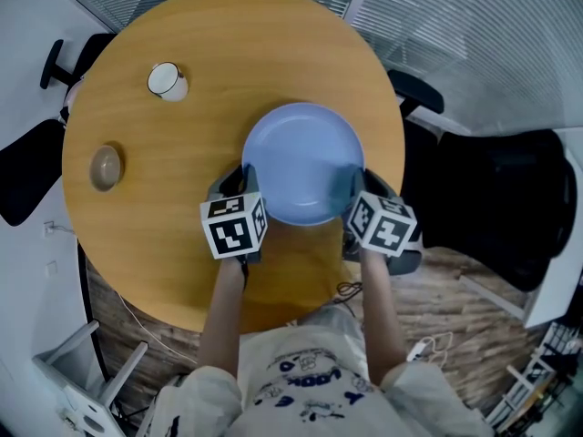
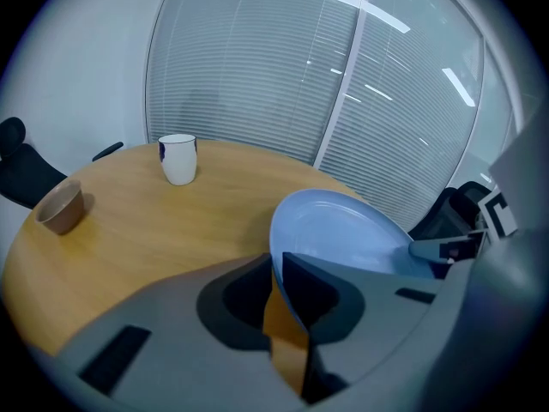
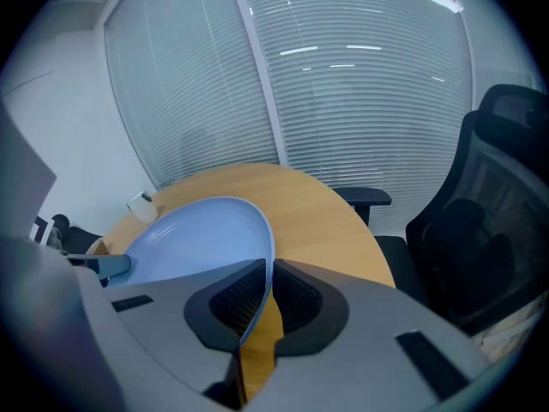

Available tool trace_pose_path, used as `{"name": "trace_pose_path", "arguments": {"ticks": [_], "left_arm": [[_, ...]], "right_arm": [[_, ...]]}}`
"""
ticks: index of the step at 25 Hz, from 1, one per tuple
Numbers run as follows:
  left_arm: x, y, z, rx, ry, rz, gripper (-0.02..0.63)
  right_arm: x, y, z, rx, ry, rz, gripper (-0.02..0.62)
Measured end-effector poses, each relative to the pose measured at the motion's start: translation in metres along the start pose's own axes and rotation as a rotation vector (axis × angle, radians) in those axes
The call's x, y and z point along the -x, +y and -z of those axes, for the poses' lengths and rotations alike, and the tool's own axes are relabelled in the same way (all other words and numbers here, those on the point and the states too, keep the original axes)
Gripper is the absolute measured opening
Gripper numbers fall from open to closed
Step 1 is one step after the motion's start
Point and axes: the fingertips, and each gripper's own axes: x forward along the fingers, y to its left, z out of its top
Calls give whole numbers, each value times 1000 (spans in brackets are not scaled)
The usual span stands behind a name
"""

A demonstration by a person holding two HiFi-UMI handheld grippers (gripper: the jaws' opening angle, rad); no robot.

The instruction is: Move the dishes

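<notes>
Clamping blue plate [image 1: 305,157], left claw [image 1: 241,178], right claw [image 1: 362,188] tilted down

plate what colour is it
The plate is plain light blue, with no pattern. It shows best in the head view.

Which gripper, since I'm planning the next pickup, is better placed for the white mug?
Left, likely: the white mug stands nearer the left gripper; the right gripper is beyond the blue plate both clamp.

On table [image 1: 182,253], mug [image 1: 168,81] behind bowl [image 1: 106,167], left of seemingly raised plate [image 1: 303,157].
</notes>
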Motion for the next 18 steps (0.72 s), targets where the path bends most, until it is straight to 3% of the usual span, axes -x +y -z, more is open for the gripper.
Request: {"name": "trace_pose_path", "arguments": {"ticks": [18], "left_arm": [[-26,1,16,-1,40,-19,38]], "right_arm": [[-22,-11,14,4,51,14,26]]}}
